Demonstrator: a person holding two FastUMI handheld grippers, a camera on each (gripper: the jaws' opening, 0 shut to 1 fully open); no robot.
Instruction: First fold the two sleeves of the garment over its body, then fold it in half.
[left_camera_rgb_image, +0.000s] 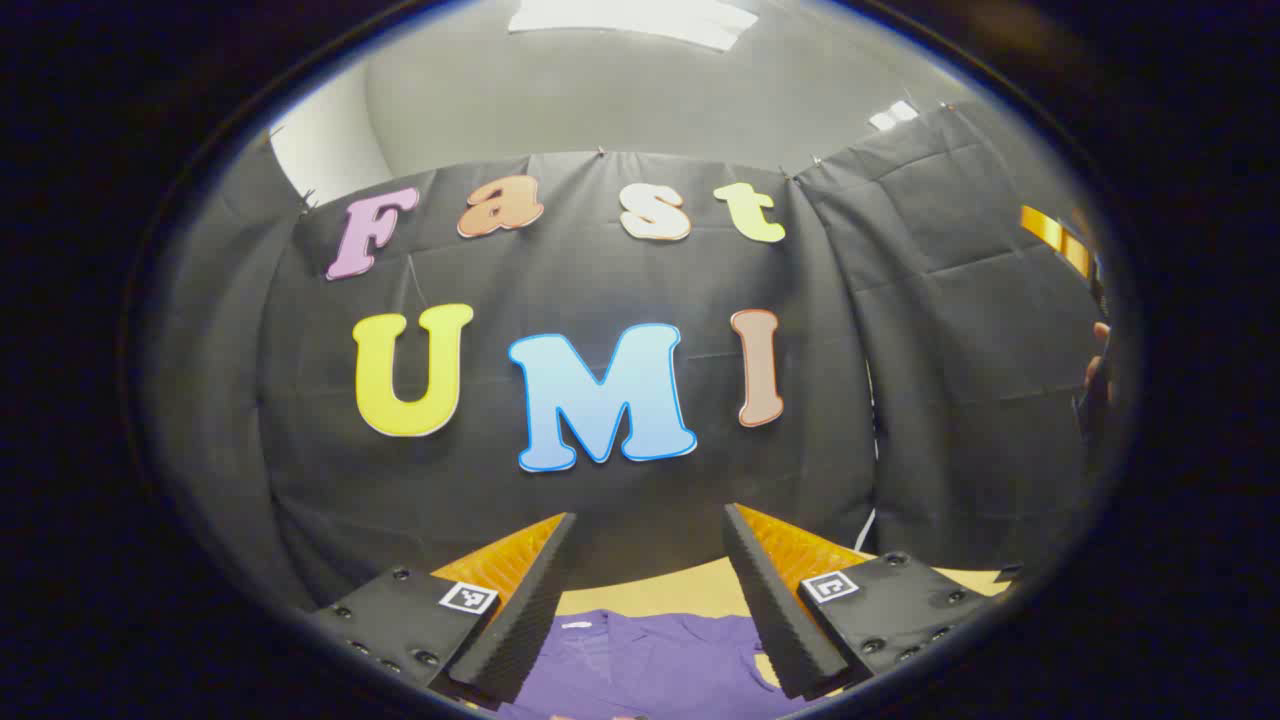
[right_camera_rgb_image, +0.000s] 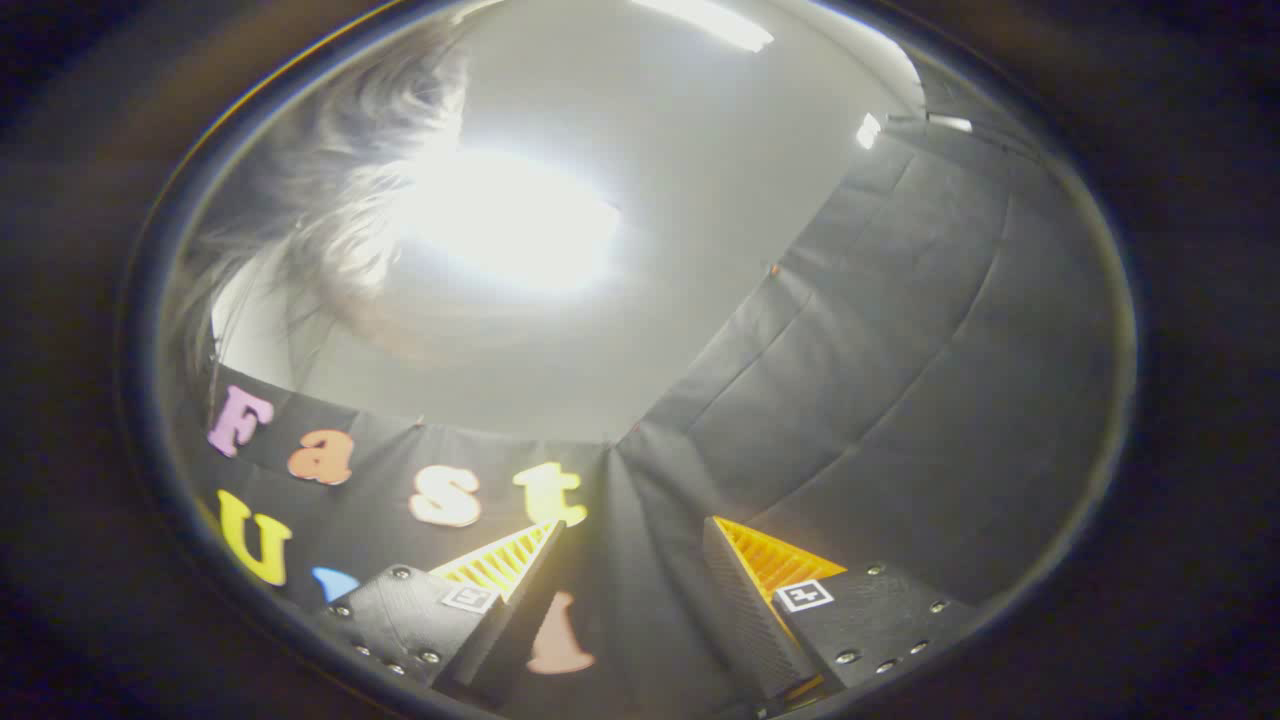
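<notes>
A purple garment (left_camera_rgb_image: 650, 665) lies on the tan table (left_camera_rgb_image: 690, 590) low in the left gripper view, partly hidden by the fingers. My left gripper (left_camera_rgb_image: 650, 525) is held above it, open, with nothing between its fingers, and points at the booth's back wall. My right gripper (right_camera_rgb_image: 630, 530) is open and empty too; it is tilted upward toward the ceiling and the corner of the booth wall. At the right edge of the left gripper view, part of a hand (left_camera_rgb_image: 1097, 365) shows with an orange piece of the other gripper above it.
Black cloth walls close in the back and right sides. A bright ceiling light (right_camera_rgb_image: 510, 220) glares in the right gripper view, with blurred pale hair (right_camera_rgb_image: 350, 150) at upper left. Ceiling lamps (left_camera_rgb_image: 640, 20) show in the left gripper view.
</notes>
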